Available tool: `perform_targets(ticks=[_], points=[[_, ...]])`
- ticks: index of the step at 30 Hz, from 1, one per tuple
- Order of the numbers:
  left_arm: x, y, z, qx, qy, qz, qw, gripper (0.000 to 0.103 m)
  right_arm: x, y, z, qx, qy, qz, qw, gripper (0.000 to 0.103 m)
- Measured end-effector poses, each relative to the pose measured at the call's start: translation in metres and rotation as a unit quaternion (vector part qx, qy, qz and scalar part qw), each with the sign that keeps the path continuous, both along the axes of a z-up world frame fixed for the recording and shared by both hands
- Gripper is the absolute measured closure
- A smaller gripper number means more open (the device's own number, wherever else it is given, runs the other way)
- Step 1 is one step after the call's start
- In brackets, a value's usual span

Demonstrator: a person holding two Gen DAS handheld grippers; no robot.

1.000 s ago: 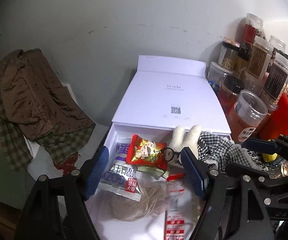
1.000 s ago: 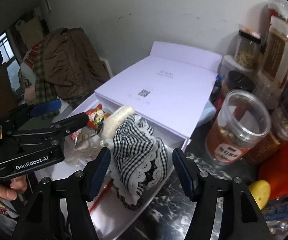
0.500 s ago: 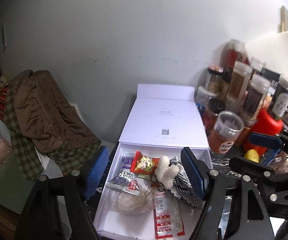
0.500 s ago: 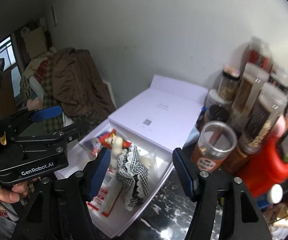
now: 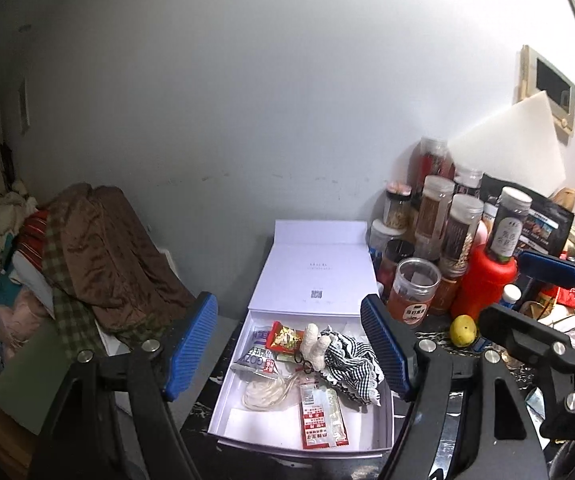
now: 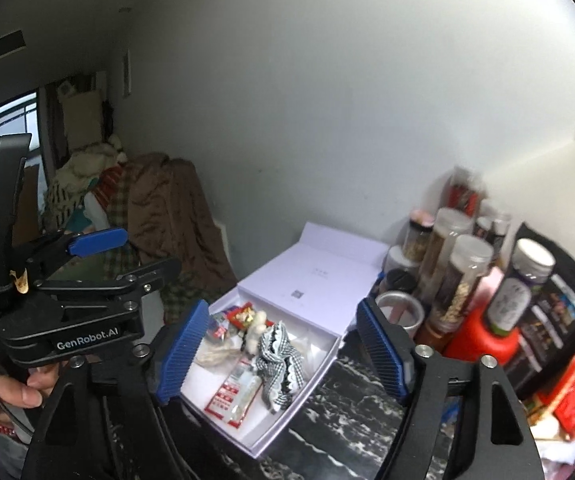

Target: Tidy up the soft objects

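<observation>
A white box (image 5: pixel 315 276) lies on the dark counter with its drawer (image 5: pixel 255 426) pulled out. In the drawer lies a plush doll in a black-and-white checked dress (image 5: pixel 345 356) (image 6: pixel 279 354), beside a red snack packet (image 5: pixel 285 336), a purple-white pack (image 5: pixel 257 356) and a red-white sachet (image 5: pixel 321 416) (image 6: pixel 229 394). My left gripper (image 5: pixel 289 344) hangs open above and in front of the drawer, nothing between its blue pads. My right gripper (image 6: pixel 283 348) is also raised off the drawer; its jaws are opening and hold nothing.
Several lidded jars (image 5: pixel 439 220), a red bottle (image 5: pixel 487 280) and a lemon (image 5: pixel 462 330) crowd the counter right of the box. Brown and checked clothes (image 5: pixel 99 264) are piled to the left. A hand (image 6: pixel 3 388) holds the left gripper's handle.
Both grippers have pulled back and up from the drawer, so the box looks smaller. The right gripper's pads now stand wider apart. The doll stays in the drawer.
</observation>
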State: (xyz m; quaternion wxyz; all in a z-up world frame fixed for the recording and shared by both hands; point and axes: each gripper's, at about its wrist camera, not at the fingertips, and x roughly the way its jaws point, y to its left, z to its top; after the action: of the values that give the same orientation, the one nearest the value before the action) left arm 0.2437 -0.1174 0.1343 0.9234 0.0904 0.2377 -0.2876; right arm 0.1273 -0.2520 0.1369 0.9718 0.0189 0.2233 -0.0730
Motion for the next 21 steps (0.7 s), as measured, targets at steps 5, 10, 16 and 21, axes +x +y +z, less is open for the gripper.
perform_targets(ticks=[5, 10, 16, 21], points=[[-0.03, 0.012, 0.011, -0.001, -0.012, 0.001, 0.9999, 0.029, -0.03, 0.007, 0.007, -0.006, -0.028, -0.016, 0.999, 0.016], [-0.06, 0.022, 0.015, -0.011, -0.021, -0.004, 0.9997, 0.029, -0.064, 0.012, 0.007, 0.006, -0.044, -0.026, 0.999, 0.013], [-0.092, 0.031, 0.007, -0.007, -0.023, -0.011, 0.9996, 0.028, -0.098, 0.022, -0.003, 0.012, -0.046, -0.037, 0.998, 0.011], [-0.116, 0.039, -0.007, -0.005, -0.016, -0.017, 0.9997, 0.028, -0.116, 0.031, -0.016, 0.006, -0.042, -0.056, 0.997, 0.012]])
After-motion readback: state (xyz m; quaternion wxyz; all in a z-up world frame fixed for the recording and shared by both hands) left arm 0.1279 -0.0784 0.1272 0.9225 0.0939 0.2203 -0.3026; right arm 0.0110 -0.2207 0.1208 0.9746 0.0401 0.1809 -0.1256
